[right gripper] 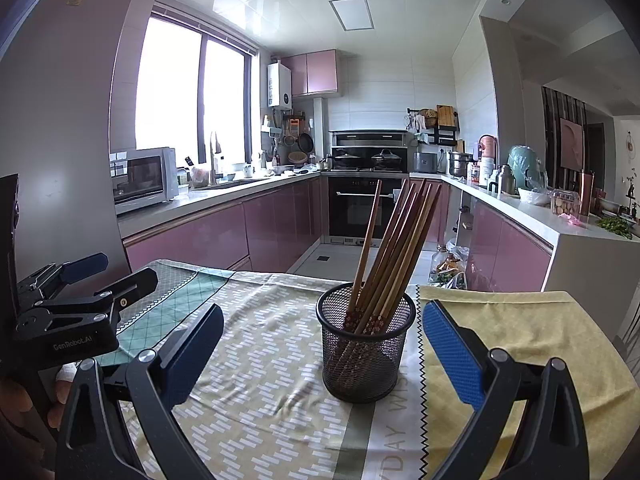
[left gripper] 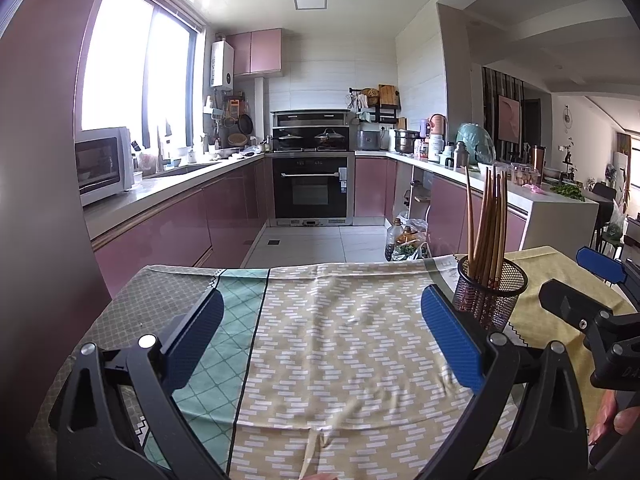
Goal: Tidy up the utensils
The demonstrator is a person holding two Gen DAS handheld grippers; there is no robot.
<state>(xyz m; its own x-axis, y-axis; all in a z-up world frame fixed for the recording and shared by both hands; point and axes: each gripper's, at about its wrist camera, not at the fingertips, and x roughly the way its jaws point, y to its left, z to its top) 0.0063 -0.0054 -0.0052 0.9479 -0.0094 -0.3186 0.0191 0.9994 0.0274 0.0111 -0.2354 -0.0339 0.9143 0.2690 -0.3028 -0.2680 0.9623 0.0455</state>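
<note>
- The left gripper (left gripper: 320, 340) hung over the tablecloth (left gripper: 340, 340) with its blue pads spread wide and nothing between them.
- The right gripper (right gripper: 324, 344) was likewise spread wide, gripping nothing; its pads flanked the holder (right gripper: 365, 344) without touching it.
- The holder, a black mesh cup, stood upright on the tablecloth, near the seam where the patterned cloth met a yellow cloth (right gripper: 520, 332).
- The chopsticks (right gripper: 394, 248), brown and wooden, stood bundled in the holder, patterned ends down, leaning to the right; one stood a little apart on the left of the bunch.
- In the left wrist view, the holder (left gripper: 490, 292) sat just beyond the left gripper's right pad, at the right side of the table.
- The right gripper (left gripper: 600, 280) showed at the right edge of that view, with fingertips of the person's hand (left gripper: 620, 420) below it.
- Behind the table lay a kitchen with pink cabinets (right gripper: 208, 232), an oven (left gripper: 310, 188) and a microwave (right gripper: 144, 174).
</note>
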